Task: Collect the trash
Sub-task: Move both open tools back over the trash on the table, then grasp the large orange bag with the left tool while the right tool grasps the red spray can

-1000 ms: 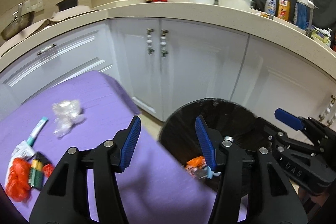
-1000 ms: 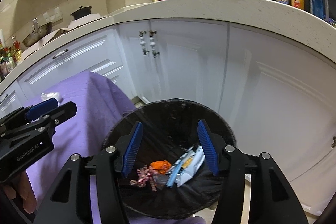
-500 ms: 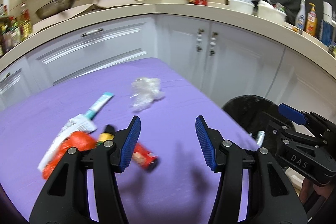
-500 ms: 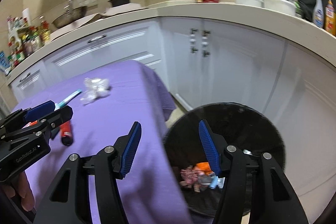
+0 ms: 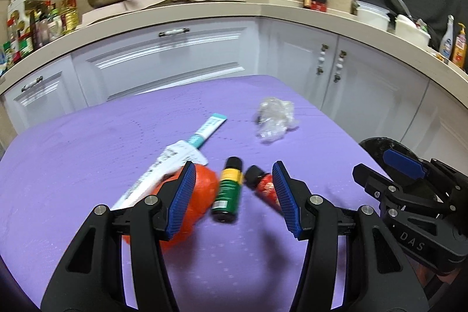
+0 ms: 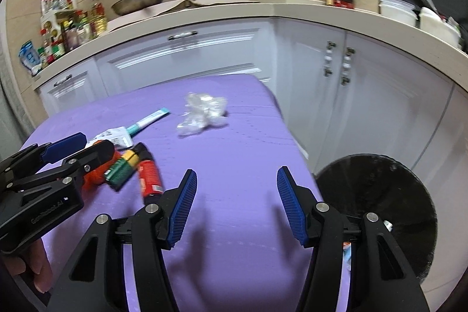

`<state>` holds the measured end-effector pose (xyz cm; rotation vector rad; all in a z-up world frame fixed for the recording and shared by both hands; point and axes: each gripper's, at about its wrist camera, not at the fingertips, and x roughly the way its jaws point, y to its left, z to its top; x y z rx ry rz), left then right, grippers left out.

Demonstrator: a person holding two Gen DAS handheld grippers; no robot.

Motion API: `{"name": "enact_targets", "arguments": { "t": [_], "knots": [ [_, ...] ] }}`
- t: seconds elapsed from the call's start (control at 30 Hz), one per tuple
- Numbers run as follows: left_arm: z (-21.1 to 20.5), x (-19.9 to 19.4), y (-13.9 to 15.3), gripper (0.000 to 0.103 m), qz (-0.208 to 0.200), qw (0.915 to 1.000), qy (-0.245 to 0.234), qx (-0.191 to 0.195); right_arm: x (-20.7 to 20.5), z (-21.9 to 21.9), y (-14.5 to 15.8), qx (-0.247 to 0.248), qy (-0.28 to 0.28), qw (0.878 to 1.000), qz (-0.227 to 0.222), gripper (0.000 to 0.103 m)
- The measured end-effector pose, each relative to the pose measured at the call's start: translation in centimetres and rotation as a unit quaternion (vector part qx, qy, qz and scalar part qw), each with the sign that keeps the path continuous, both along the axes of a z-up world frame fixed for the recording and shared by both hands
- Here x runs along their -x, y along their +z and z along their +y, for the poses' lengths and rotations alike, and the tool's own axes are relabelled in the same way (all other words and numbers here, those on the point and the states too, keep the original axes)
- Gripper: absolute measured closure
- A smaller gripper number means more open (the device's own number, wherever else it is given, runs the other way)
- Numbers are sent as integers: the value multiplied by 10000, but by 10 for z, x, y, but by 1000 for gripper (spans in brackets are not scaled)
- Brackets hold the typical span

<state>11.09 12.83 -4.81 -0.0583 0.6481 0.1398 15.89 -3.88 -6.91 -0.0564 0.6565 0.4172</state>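
Remaining on the purple tablecloth (image 5: 87,154) left of the black trash bin (image 6: 377,195): toothpaste tube (image 5: 187,145), orange bag (image 5: 201,189), green bottle (image 5: 228,189), red bottle (image 5: 263,186), crumpled plastic (image 5: 275,119); some trash already lies binned; left gripper (image 5: 234,195) and right gripper (image 6: 237,203) both gape empty

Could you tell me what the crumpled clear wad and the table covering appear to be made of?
The crumpled wad looks like thin clear plastic film: translucent, glossy, creased. The table covering seems to be matte purple fabric, draping over the edge in the right wrist view.
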Motion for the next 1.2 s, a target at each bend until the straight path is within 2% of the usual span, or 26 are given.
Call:
{"name": "enact_targets", "arguments": {
  "t": [0.67,1.2],
  "knots": [
    [44,23,-15,50,187,9986,486,13,1,49,-8,64,565,9982,216,47],
    [51,18,-28,50,528,9976,405,185,-6,79,-21,370,910,9935,581,47]
  ]
}}
